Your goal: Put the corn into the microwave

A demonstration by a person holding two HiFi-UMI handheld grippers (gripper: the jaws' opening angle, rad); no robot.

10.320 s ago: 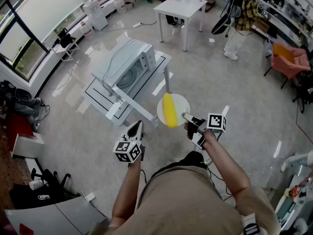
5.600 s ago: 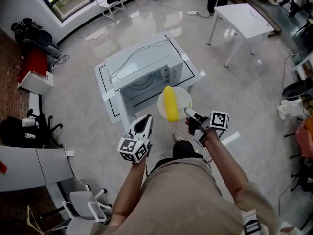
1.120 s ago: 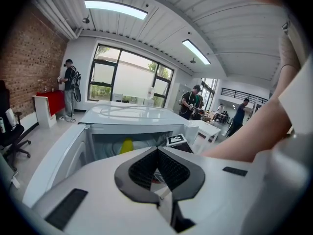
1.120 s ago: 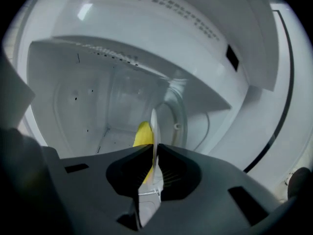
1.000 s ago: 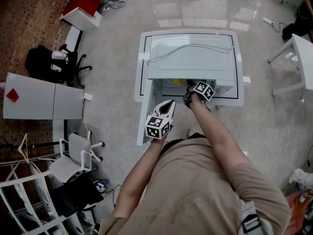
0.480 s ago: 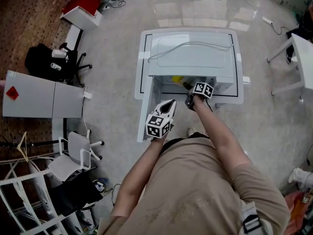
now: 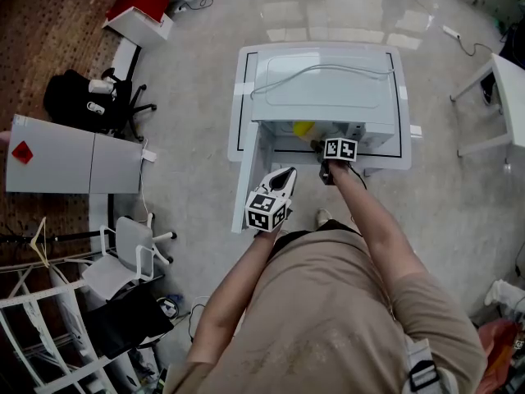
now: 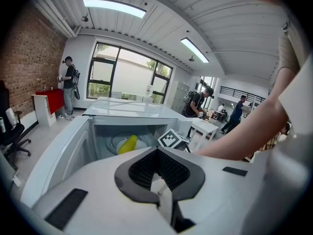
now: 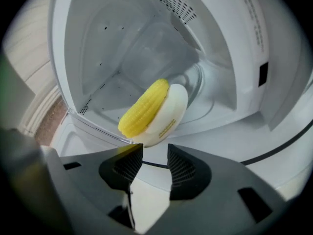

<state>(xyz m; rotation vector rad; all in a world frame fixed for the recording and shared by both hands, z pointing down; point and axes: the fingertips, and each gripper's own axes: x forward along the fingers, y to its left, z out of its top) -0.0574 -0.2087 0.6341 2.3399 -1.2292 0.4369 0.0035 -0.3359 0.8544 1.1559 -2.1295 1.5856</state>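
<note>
The corn [image 9: 144, 108] is lying on its white plate [image 9: 172, 112] inside the microwave [image 9: 122, 38] now, just behind the front lip of the cavity. A second ago that plate was still pinched in the right gripper [image 9: 155, 153] as it was reaching into the microwave's mouth. And the release is happening: the right gripper's jaws are spreading, already wide, with nothing between the pads and the plate's near rim sitting just beyond their tips. So the load is looking delivered, though the plate is resting close to the front of the microwave and may be wanting a nudge deeper before anything swings closed. The left gripper [image 8: 157, 153] is hanging in front of the microwave, beside its open door [image 7: 244, 179], jaws pressed together and carrying nothing. To my eye, what's remaining is backing the right gripper clear of the microwave and dealing with that door.
</note>
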